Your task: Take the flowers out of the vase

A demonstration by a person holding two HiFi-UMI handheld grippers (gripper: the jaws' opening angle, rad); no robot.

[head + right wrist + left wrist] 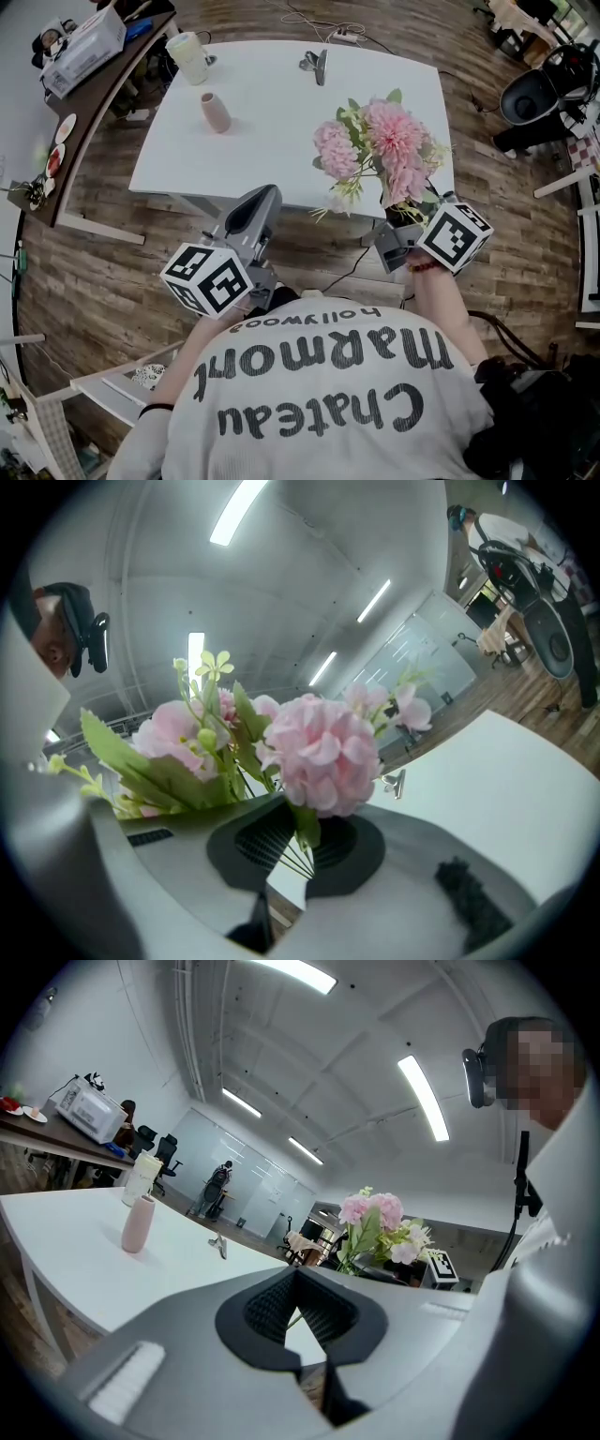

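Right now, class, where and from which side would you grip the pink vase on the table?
Take the vase across its mid-body, coming in level from the near side. It stands upright with nothing touching it, round and narrowing toward the top, so a side pinch likely holds best.

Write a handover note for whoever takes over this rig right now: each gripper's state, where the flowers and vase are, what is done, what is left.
Left gripper: jaws together, nothing between them, held just off the table's near edge.
Right gripper: shut on the stems of the flowers, bouquet upright over the near right part of the table.
Vase: pink, standing on the table with no flowers in it, apart from the bouquet and to its left.
Done: flowers are out of the vase.
Left: probably lay the flowers on the table and release.
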